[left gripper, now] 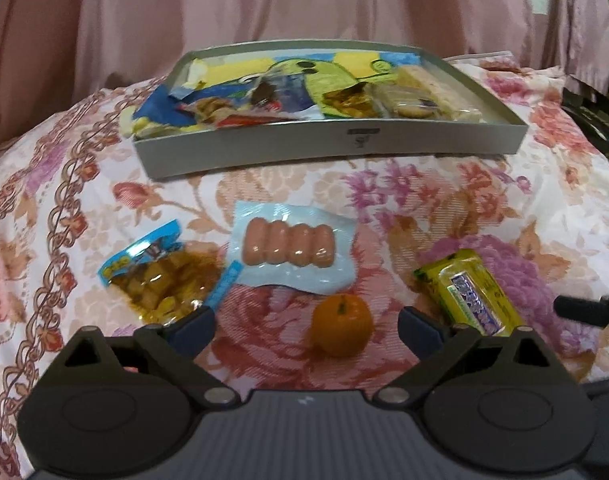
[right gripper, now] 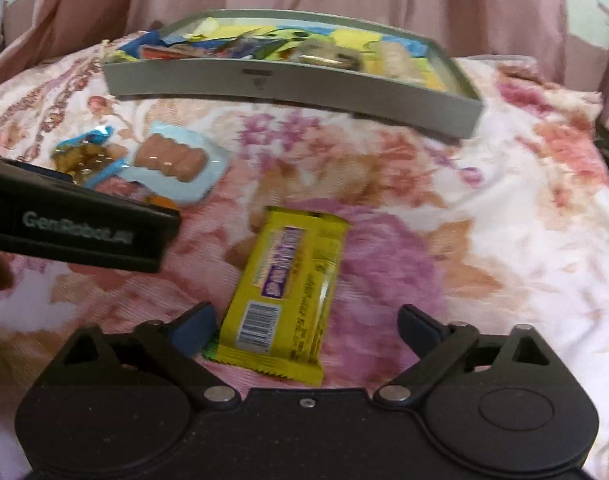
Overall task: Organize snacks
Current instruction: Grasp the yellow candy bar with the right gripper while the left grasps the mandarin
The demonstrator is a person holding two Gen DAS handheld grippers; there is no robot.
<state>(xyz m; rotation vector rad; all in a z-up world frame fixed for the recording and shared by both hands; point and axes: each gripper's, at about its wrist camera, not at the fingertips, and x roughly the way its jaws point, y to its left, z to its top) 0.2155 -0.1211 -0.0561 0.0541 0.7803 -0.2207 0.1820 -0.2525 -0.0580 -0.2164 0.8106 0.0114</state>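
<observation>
In the left wrist view, the left tongs (left gripper: pixel 306 326) are spread wide and pinch nothing. An orange (left gripper: pixel 341 325) sits on the flowery bedcover (left gripper: pixel 484 208) between the 2 tips, nearer the right one. Behind it lies a pack of 4 small sausages (left gripper: pixel 290 249). To the left is a blue bag of yellow snack bits (left gripper: pixel 164 280). To the right is a yellow snack bar (left gripper: pixel 470 294). Farther back is a grey box (left gripper: pixel 328 144), already partly full of snacks.

In the right wrist view, the right tongs (right gripper: pixel 306 326) are also spread wide. The yellow snack bar (right gripper: pixel 284 296) lies flat between the tips, close to the left one, but no pad seems to press on it. The other tongs' black body pokes in from the left. The grey box (right gripper: pixel 288 88) waits at the back.

The step looks like picking up loose snacks for the box. Next, the right tongs would need to drop a little, center on the bar, and squeeze its thin sides. The left tongs could close on the orange, gently, since it may roll.
</observation>
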